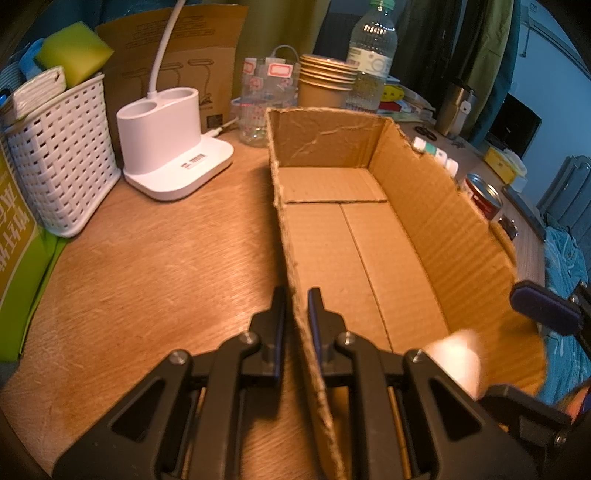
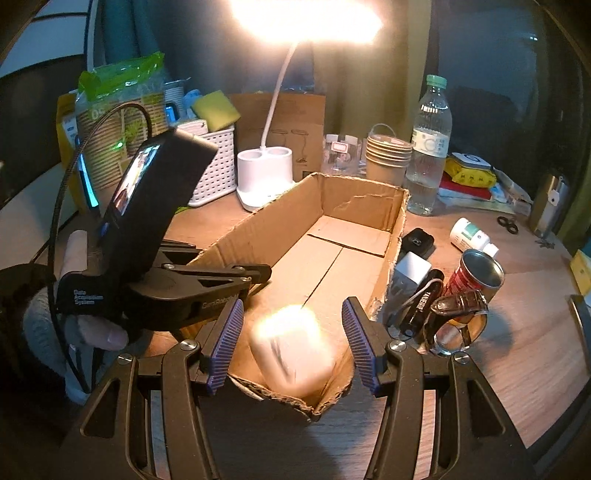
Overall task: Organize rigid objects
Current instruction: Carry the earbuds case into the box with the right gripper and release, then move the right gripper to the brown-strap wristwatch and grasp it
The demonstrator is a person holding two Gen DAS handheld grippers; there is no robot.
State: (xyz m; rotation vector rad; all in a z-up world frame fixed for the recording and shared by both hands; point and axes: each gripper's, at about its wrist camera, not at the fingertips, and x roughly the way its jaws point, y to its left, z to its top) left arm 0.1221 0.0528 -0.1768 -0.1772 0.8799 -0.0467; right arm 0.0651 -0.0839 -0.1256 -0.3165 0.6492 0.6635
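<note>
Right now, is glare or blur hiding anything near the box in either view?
Right wrist view: the lamp head is blown out, and the white block between the open right gripper is smeared and glaring. Left wrist view: evenly lit; only that block is blurred; the box wall is sharp.

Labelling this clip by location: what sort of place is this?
Probably a bedroom or dorm desk: a lit desk lamp, clothes hanging behind, blue bedding beside the wooden desk.

Desk lamp [image 2: 306,14] glare overhead; white block [image 2: 293,349] motion-blurred; fisheye edges dark.
</note>
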